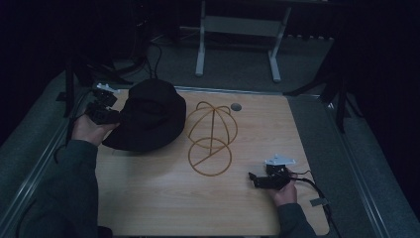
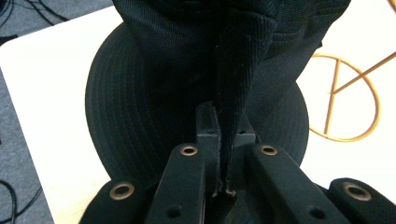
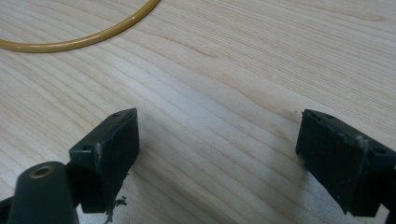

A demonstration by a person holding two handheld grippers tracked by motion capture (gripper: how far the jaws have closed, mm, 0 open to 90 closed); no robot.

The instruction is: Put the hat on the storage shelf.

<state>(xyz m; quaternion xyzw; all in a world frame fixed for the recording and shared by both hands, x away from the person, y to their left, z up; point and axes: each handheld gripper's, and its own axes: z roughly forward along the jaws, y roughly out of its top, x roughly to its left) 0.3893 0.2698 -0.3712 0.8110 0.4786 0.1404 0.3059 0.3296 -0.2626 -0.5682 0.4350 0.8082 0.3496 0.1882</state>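
Observation:
A black bucket hat lies on the left part of the wooden table, its brim spread on the wood. My left gripper is at the hat's left edge and is shut on the brim; in the left gripper view a fold of the hat runs down between the closed pads. A gold wire hat stand stands at the table's centre, just right of the hat. My right gripper rests low near the front right of the table, open, its pads wide apart above bare wood.
The stand's ring base curves past the far side of the right gripper. A round grommet sits near the table's back edge. A white desk frame stands on the floor behind. Cables trail from both grippers.

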